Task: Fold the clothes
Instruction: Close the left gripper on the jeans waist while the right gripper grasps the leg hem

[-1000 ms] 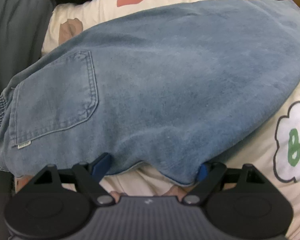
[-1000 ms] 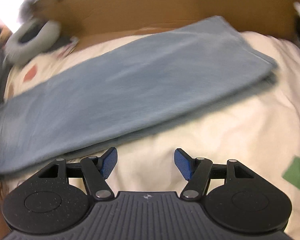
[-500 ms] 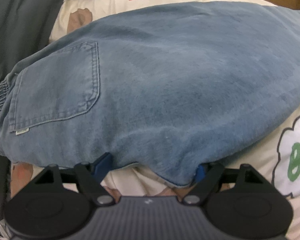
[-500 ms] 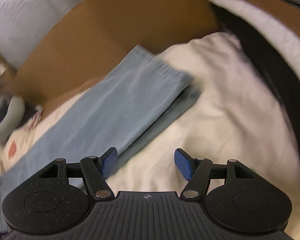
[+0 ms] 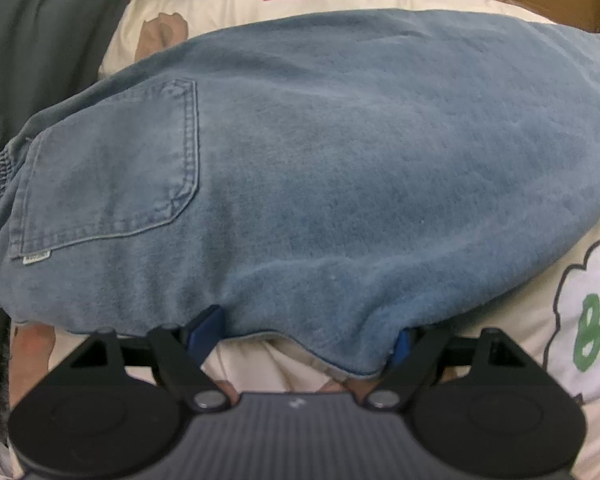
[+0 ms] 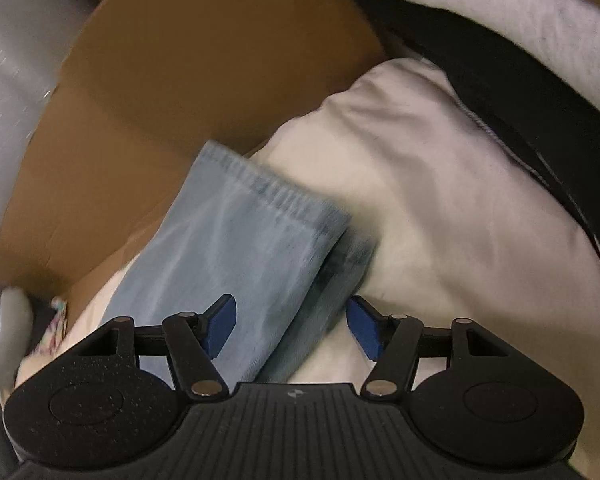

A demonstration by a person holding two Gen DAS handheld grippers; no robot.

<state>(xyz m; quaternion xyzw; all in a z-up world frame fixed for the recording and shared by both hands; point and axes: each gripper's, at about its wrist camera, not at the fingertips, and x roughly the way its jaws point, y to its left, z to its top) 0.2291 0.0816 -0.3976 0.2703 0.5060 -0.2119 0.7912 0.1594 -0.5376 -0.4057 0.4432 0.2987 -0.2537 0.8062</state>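
**Ana:** Jeans (image 5: 340, 168) lie flat on the cream printed bedsheet (image 5: 580, 320), one leg stacked on the other, back pocket (image 5: 112, 168) facing up near the elastic waistband at the left. Where does the left gripper (image 5: 306, 334) stand?

**Ben:** Same spot as a second ago, low at the near edge by the seat. Its blue pads are spread wide and the denim edge drapes over their tips, but nothing is pinched; I'd call it released and just pinning the cloth.

**Ana:** And the right one?

**Ben:** That is the change. A second ago the right gripper (image 6: 292, 326) looked across the whole length of the legs; now it has swung along to the far end and rolled, so the hems (image 6: 276, 196) sit right ahead, beside the cardboard box (image 6: 200, 80). Both stacked legs run between its fingers.

**Ana:** Gripping?

**Ben:** Not yet. The jaws are closing, with the denim between them, but the pads stand clear of it on both sides.

**Ana:** So the lengthwise fold looks finished.

**Ben:** My guess: it takes the hems next and carries them toward the waistband.
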